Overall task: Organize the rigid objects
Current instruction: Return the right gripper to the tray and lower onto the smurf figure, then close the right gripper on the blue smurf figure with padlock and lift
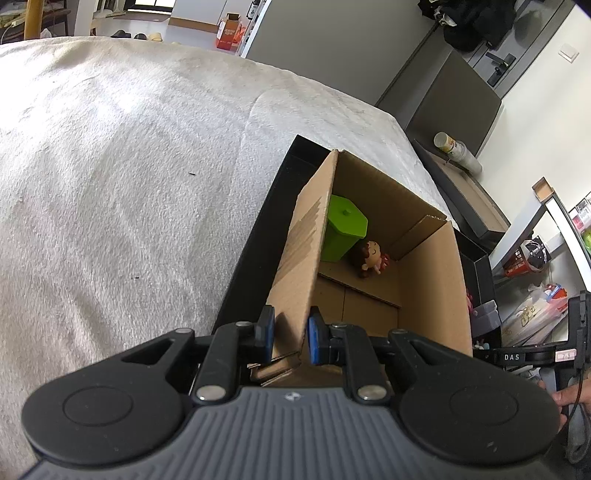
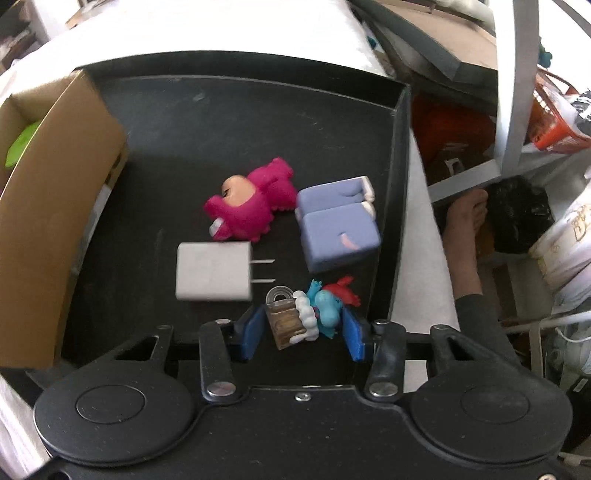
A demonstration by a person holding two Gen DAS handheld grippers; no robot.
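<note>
Left gripper [image 1: 290, 334] fingers are pinching the box [image 1: 428, 258] wall, steadying it. Right gripper [image 2: 301, 334] fingers are spreading open around the padlock [image 2: 284, 321] and blue toy [image 2: 327, 304], likely next in.

A pale fuzzy blanket [image 1: 122, 177] covers the surface. Beyond its far edge stands an orange carton [image 1: 229, 34], and slippers [image 1: 135, 36] lie on the floor. At the right, a stack of cups [image 1: 457, 150] lies tipped on a dark shelf (what they contain cannot be told). A bare foot [image 2: 466, 218] shows beside a black bag [image 2: 519, 218], near an orange basket [image 2: 557, 122].
</note>
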